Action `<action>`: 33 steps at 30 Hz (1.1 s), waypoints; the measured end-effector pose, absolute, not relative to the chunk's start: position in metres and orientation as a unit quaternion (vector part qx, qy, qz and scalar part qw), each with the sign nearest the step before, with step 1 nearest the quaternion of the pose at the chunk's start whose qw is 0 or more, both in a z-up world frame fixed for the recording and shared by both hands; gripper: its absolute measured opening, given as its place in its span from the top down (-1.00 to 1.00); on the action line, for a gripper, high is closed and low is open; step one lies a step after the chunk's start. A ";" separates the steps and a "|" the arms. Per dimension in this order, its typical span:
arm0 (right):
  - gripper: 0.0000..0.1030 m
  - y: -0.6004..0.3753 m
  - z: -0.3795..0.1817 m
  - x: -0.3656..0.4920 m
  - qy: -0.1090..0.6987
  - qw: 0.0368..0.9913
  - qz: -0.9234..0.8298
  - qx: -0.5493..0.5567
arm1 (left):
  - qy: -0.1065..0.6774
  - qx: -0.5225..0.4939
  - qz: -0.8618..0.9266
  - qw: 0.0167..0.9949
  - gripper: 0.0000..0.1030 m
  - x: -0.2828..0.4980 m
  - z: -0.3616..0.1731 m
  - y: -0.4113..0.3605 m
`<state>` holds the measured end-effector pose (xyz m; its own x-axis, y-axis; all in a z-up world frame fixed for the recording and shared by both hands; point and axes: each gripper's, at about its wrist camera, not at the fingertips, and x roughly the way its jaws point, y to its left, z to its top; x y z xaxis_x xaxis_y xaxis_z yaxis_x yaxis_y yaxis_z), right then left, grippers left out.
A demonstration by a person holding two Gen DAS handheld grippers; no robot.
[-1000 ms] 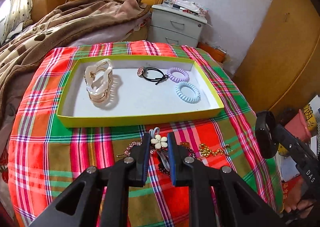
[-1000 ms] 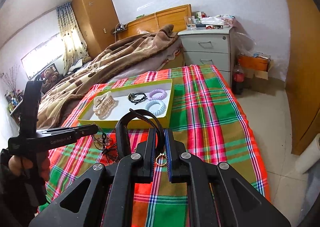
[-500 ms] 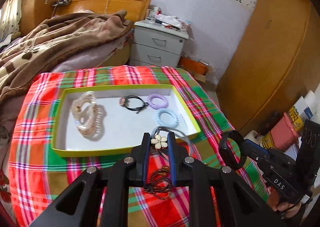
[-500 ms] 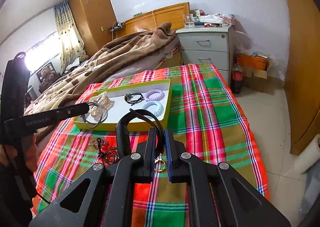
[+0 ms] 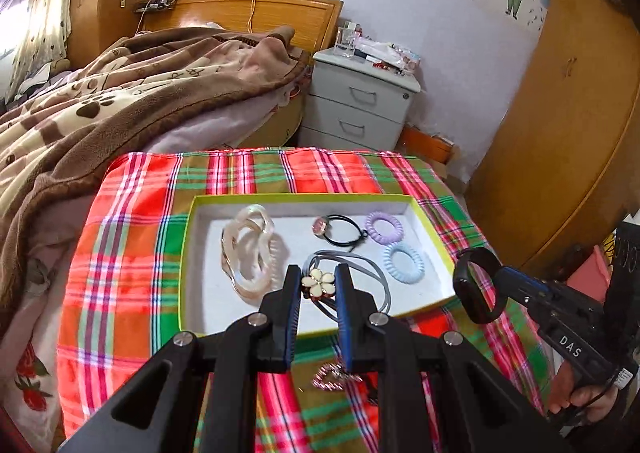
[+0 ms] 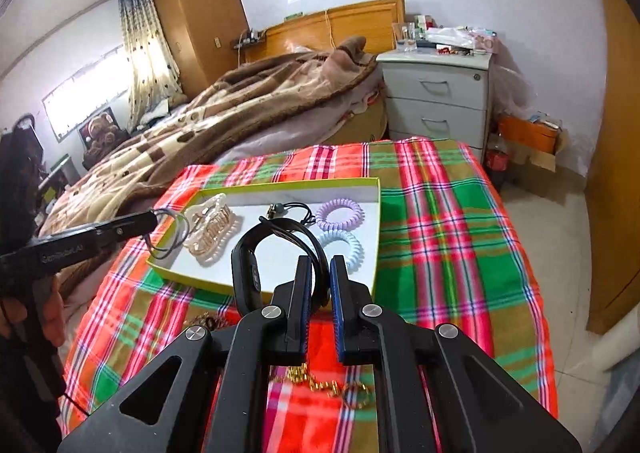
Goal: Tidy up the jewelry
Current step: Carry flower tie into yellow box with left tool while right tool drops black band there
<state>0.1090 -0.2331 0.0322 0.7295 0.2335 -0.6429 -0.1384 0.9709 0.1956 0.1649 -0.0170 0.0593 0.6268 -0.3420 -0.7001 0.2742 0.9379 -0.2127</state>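
From the left wrist, your left tool (image 5: 318, 285) is clamped on the flower (image 5: 318, 283) of a grey hair tie, pinching the hard charm so the loose loops hang free over the tray (image 5: 186, 253) instead of snagging. The tray sits on the plaid counter (image 5: 128, 261) and holds a clip (image 5: 248, 253), a black tie (image 5: 340, 229), a purple coil (image 5: 384, 228) and a blue coil (image 5: 403, 263), each apart from the others, which leaves bare floor near the front for your piece. A pink chain (image 5: 334, 377) lies outside on the cloth, below the tool. To the right, your other tool carries a black band (image 5: 478, 285) just past the tray's corner. From the right wrist, your right tool (image 6: 319, 281) is clenched on that band (image 6: 256, 265), gripping one side so the ring stands upright above the tray's (image 6: 374, 229) near edge. A gold chain (image 6: 320, 383) waits on the cloth beneath.
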 end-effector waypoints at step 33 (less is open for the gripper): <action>0.82 -0.192 -0.027 0.193 0.454 0.882 0.123 0.009 | 0.483 0.020 -0.169 0.859 0.65 0.259 -0.014 -0.060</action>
<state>0.1933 -0.1923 -0.0272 0.5578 0.2255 -0.7988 -0.2085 0.9696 0.1281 0.2587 -0.0603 -0.0138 0.4752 -0.2714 -0.8370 0.3106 0.9417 -0.1291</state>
